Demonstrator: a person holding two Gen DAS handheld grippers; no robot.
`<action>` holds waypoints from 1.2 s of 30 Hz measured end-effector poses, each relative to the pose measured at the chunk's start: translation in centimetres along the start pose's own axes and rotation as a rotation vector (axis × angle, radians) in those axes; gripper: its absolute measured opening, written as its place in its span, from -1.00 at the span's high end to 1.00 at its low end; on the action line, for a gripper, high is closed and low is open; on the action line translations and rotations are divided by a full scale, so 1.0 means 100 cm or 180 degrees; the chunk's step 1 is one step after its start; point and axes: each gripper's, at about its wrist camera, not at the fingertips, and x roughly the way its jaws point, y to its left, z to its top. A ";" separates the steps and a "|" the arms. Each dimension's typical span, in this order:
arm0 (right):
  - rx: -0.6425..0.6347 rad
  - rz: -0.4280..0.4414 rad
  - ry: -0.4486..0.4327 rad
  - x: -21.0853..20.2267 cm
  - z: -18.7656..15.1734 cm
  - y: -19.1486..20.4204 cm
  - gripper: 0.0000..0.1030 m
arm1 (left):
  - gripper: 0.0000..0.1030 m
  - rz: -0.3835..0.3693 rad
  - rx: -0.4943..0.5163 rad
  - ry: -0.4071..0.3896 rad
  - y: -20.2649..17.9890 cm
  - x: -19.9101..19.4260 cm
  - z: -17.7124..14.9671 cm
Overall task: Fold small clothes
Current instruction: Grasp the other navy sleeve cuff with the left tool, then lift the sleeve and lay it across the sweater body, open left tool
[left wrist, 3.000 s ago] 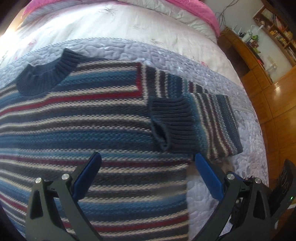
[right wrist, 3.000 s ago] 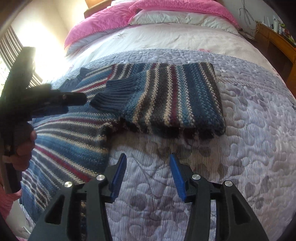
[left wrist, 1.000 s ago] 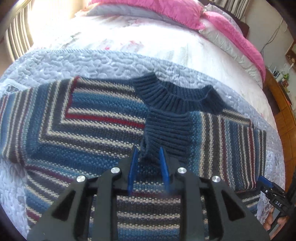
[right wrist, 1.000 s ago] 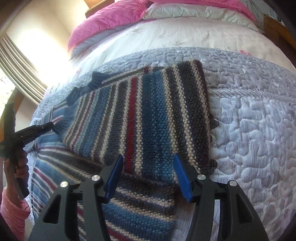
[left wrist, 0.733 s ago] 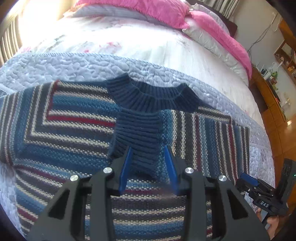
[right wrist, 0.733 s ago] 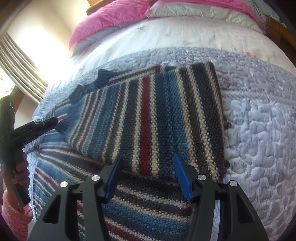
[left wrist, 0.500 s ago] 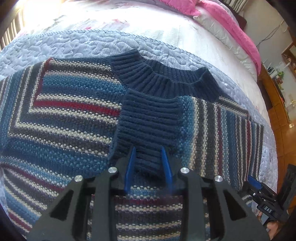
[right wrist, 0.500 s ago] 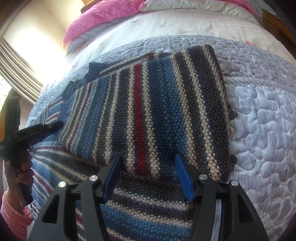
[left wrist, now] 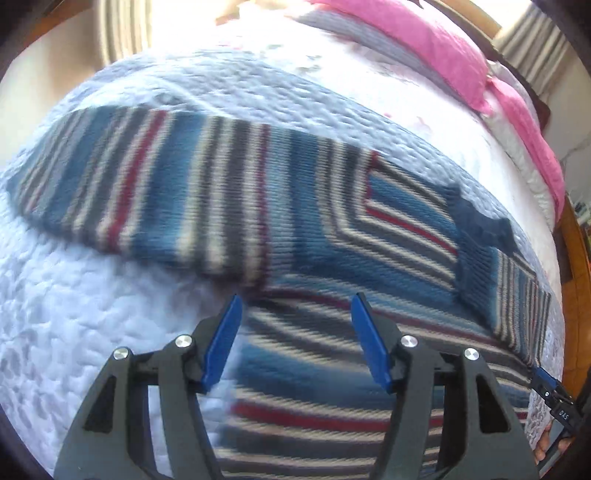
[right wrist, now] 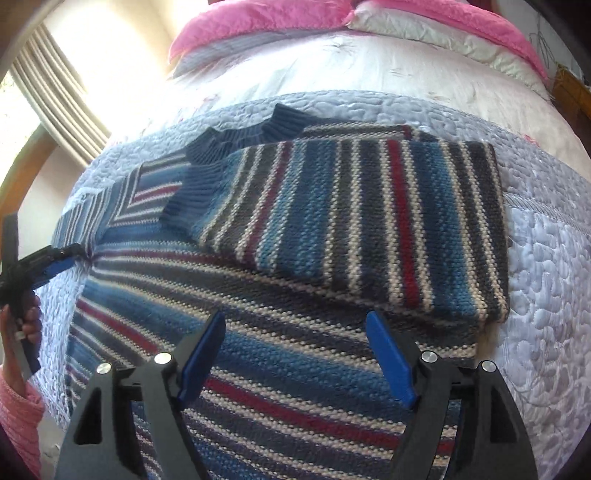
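We are working on a striped knit sweater (right wrist: pixel 258 332) lying flat on the quilted bedspread (right wrist: pixel 546 280) of a bed, neck toward the pink pillows (right wrist: pixel 258 22). One sleeve (right wrist: pixel 369 221) is lying folded across the chest, its ribbed cuff (right wrist: pixel 192 195) resting just below the collar (right wrist: pixel 240 136), so we judge that the sleeve-folding step is half done. The other sleeve (left wrist: pixel 147 192) is lying stretched out sideways on the bedspread. Our left tongs (left wrist: pixel 295 339) are hovering wide apart and empty over the spot where that sleeve meets the body, though this view is blurred. Our right tongs (right wrist: pixel 295 354) are also spread wide and holding nothing, above the lower body of the sweater. Next, we judge, we are needing to close the left tongs on the outstretched sleeve and carry it across the chest.
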 end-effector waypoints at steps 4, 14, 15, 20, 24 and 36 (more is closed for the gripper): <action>-0.0142 -0.0142 0.0110 0.018 -0.003 0.015 -0.53 | -0.17 0.0228 -0.0403 -0.0029 0.090 -0.016 0.010; -0.0074 -0.0211 0.0236 0.044 -0.005 0.006 -0.56 | -0.14 -0.0007 -0.1497 -0.0292 0.232 -0.034 0.045; -0.0078 -0.0216 0.0240 0.045 -0.005 0.007 -0.56 | -0.13 -0.0053 -0.1579 -0.0298 0.242 -0.033 0.048; -0.0045 -0.0203 0.0237 0.052 0.001 0.010 -0.60 | -0.12 -0.0360 -0.1928 -0.0307 0.282 -0.018 0.061; -0.0064 -0.0220 0.0215 0.059 0.003 0.016 -0.62 | -0.14 -0.0473 -0.2025 -0.0381 0.293 -0.015 0.071; -0.0095 -0.0179 0.0150 0.060 -0.001 0.014 -0.63 | 0.76 -0.0289 -0.1872 -0.0659 0.286 -0.015 0.086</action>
